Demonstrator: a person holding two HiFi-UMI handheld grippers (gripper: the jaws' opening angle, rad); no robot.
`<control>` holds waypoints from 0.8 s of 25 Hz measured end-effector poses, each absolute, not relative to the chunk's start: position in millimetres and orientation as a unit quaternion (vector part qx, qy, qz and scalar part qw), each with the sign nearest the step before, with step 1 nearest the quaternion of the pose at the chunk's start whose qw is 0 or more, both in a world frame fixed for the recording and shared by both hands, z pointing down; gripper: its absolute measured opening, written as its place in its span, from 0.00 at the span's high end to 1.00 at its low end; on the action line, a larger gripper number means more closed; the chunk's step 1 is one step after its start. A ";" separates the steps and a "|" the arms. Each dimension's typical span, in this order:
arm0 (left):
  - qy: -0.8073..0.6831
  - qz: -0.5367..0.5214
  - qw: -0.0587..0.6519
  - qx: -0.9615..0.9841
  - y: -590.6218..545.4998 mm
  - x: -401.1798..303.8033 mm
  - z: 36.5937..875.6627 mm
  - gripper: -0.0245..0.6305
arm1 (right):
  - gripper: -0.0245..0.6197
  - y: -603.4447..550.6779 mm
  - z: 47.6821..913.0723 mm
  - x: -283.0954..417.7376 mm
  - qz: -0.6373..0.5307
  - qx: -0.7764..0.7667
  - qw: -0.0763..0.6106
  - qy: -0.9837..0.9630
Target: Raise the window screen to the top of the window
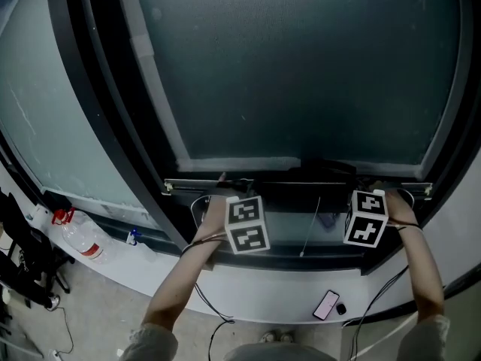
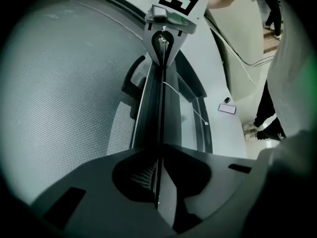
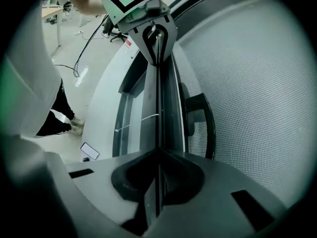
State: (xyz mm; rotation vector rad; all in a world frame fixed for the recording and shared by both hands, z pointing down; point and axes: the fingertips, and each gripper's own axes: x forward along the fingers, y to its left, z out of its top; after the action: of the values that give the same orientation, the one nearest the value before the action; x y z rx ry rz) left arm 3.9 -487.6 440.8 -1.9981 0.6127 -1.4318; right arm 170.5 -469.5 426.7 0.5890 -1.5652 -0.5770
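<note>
With left gripper (image 2: 159, 148) and right gripper (image 3: 158, 150) clamped on the window screen (image 1: 301, 66) bottom rail (image 1: 301, 180), lifting appears in hand; next, raise both evenly toward 12 o'clock.

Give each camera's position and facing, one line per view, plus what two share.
Head view: on the head, facing steeply down at the window screen; forearms, left claw, right claw show.
Left gripper view: on the left claw, facing along the bottom bar it clamps, toward the right claw.
Right gripper view: on the right claw, facing along that bar toward the left claw.
Shared: both gripper views show the phone.
</note>
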 end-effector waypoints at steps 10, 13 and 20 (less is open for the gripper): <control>0.225 -0.543 0.274 -0.761 -488.3 4.6 441.6 0.92 | 0.93 -465.9 425.3 168.3 -0.212 0.230 0.644 -0.699; 0.233 -0.542 0.285 -0.755 -491.0 3.8 441.1 0.92 | 0.93 -468.0 425.1 167.2 -0.220 0.239 0.634 -0.701; 0.259 -0.526 0.303 -0.752 -494.0 2.3 401.7 0.92 | 0.93 -469.4 384.7 165.9 -0.241 0.263 0.615 -0.703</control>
State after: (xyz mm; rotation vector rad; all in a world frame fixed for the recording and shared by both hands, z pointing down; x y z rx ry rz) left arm 2.3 -494.0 401.7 -1.9921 0.6866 -1.3931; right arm 165.9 -469.4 384.7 0.6063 -1.6194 -0.5543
